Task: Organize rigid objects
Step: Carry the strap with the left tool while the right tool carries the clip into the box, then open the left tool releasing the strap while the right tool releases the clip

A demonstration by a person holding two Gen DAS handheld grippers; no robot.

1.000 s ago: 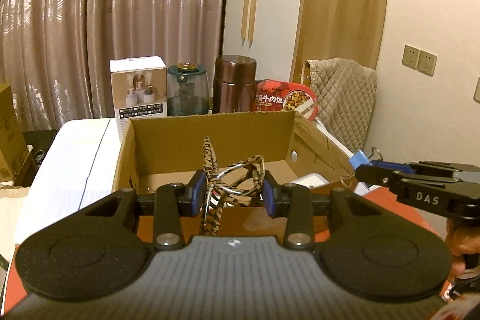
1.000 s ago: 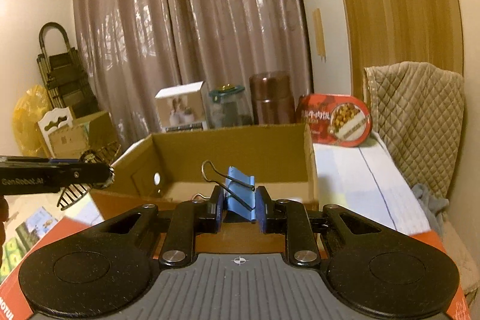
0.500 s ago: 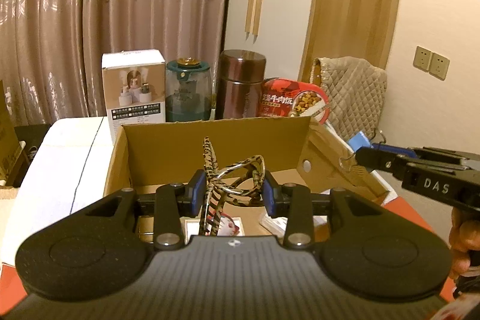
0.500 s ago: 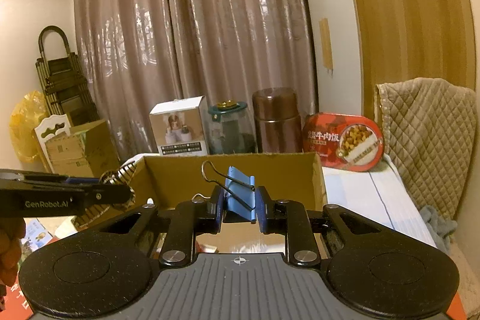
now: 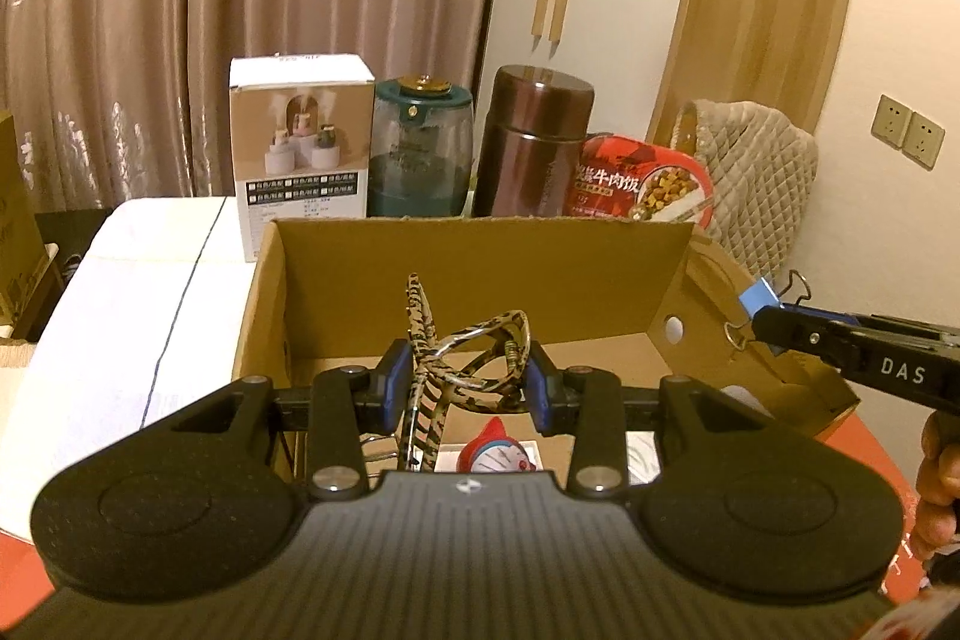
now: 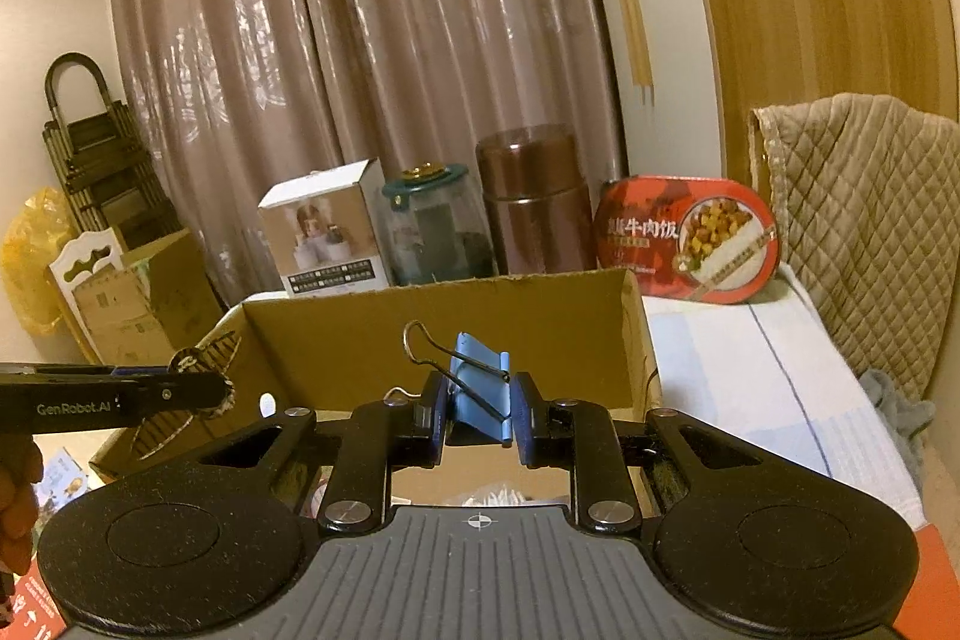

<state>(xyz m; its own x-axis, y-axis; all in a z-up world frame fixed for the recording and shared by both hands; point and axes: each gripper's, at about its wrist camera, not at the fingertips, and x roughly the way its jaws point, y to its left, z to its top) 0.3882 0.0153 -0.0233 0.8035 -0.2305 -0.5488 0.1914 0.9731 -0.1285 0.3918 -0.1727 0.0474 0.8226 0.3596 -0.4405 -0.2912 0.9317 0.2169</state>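
My left gripper (image 5: 468,385) is shut on a leopard-print hair claw clip (image 5: 462,358) and hangs over the near edge of an open cardboard box (image 5: 480,250). A small red, white and blue cartoon figure (image 5: 495,451) lies in the box below it. My right gripper (image 6: 478,409) is shut on a blue binder clip (image 6: 480,388) with wire handles, above the same cardboard box (image 6: 480,316). In the left wrist view the right gripper (image 5: 759,319) comes in from the right with the binder clip (image 5: 759,295) over the box's right wall. The left gripper (image 6: 222,385) shows at the left of the right wrist view.
Behind the box stand a white product carton (image 5: 300,160), a teal-lidded glass jar (image 5: 420,154), a brown canister (image 5: 534,142) and a red instant-rice pack (image 5: 645,184). A quilted chair (image 6: 858,220) is at the right, cartons (image 6: 126,304) and a folded trolley at the left. A hand (image 5: 939,478) grips the right tool.
Both grippers have moved forward over the box, still holding their clips. The box interior and the cartoon figure have come into the left wrist view.
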